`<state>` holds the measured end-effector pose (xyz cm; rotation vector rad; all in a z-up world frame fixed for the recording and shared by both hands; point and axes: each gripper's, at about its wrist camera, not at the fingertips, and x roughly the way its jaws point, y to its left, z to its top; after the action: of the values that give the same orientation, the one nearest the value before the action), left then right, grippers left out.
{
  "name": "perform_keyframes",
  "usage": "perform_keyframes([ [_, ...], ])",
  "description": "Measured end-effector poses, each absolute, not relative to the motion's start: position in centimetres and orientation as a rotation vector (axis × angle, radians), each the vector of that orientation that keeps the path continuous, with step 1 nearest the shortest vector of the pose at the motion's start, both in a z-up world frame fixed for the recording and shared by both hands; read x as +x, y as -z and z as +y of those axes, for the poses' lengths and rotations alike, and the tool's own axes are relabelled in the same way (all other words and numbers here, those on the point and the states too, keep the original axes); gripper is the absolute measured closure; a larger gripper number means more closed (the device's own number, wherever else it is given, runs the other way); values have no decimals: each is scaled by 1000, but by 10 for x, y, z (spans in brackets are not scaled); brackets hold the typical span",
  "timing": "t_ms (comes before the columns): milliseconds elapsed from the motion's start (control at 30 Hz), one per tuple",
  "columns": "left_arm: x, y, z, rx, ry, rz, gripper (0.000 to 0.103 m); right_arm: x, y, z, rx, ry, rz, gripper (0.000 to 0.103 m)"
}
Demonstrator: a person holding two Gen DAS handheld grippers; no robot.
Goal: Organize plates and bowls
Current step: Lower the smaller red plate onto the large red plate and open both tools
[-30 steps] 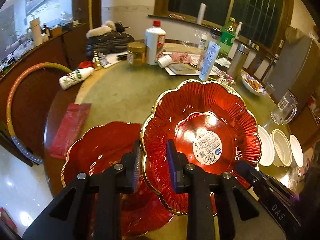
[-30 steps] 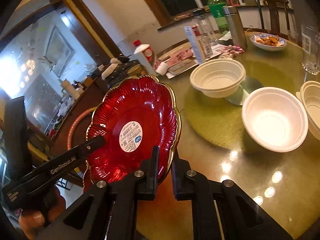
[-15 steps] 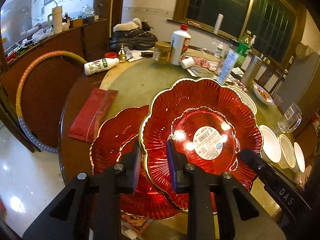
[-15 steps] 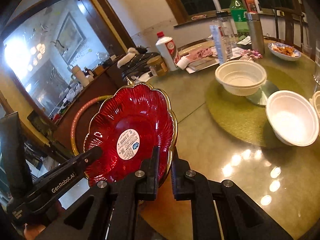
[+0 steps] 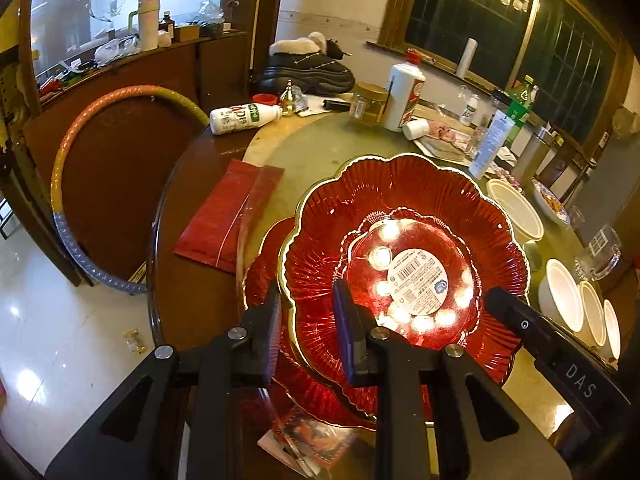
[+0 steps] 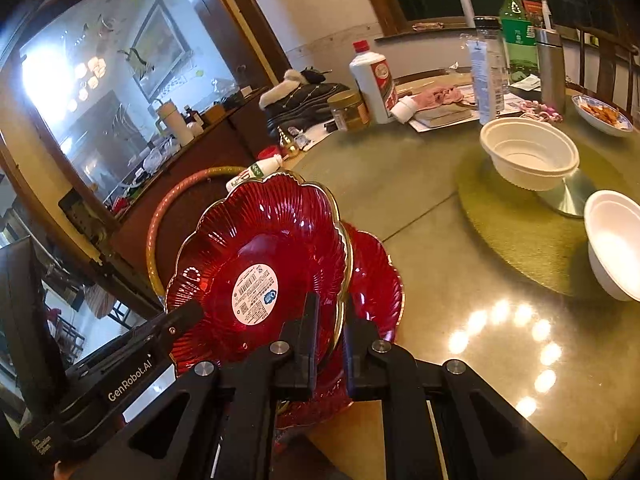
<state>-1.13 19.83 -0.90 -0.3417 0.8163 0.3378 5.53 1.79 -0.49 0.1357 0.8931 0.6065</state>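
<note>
- A round dining table point(image 5: 192, 216) with a greenish glass top is filling a dim room, dark windows behind it and ceiling lamps glaring off the glass; the lower red plate point(image 6: 376, 280) lying near the table's near edge is serving as the landmark here.
- Nearest the cameras, the left gripper point(image 5: 308, 332) is clamping its jaws on the near-left rim of the upper red plate point(image 5: 400, 240), one finger under the rim and one inside the dish.
- The right gripper point(image 6: 330, 336) is clamping the opposite rim of that same plate, jaws nearly together on the gold edge.
- Compared with a second ago, the held plate is now sitting lower and overlapping most of the landmark plate, where before it was carried higher and off to one side; it looks close to nesting, though I cannot tell whether the two are touching.
- That suggests the plate stack is nearly made, and the next need is likely a level release from both sides.
- Just beside the landmark plate, towards the table's outer edge, a red packet point(image 5: 228, 212) is lying flat.
- Beyond the landmark plate, white bowls point(image 6: 528, 152) are standing apart on the green turntable, still unstacked.
- Farther still, a white bottle point(image 5: 404, 92), a jar point(image 5: 368, 100) and a green bottle point(image 6: 518, 28) are crowding the table's far side.
</note>
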Motion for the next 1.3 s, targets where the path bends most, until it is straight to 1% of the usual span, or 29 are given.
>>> perform_keyframes([
  [267,-9,23,200,-342,-350,846,81,62,19,25,122,-602,925,94],
  [1300,1,43,191,-291,-368,904,81,72,37,29,97,-577,970,93],
])
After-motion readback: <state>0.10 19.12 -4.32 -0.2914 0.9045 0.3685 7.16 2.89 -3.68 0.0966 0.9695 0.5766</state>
